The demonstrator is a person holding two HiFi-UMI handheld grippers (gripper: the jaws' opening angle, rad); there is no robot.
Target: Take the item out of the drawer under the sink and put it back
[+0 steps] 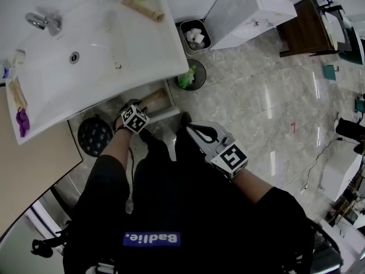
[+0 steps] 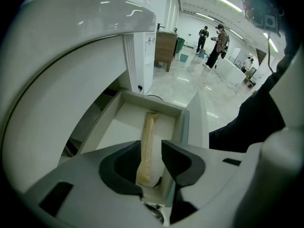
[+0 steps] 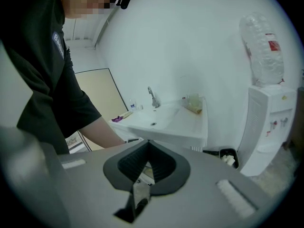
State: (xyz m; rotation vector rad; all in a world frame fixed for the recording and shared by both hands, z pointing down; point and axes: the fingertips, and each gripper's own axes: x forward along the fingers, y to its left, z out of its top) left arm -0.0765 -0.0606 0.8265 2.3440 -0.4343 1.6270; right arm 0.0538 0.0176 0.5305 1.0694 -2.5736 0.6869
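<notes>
Nearest the person's knees, the right gripper [image 3: 147, 144] hangs with jaws together, empty. Further forward, the left gripper [image 2: 152, 148] has its jaws parted around the tan packet [image 2: 147, 132], which lies lengthwise in the drawer [image 2: 114, 122] beneath the sink [image 1: 102, 50]. A jaw could snag the packet on withdrawal and drag it askew, likely jamming the drawer.

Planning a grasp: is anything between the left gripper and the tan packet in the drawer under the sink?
Nothing visible stands in the way. The tan packet lies on the floor of the open drawer, with its near end between the open jaws of the left gripper.
</notes>
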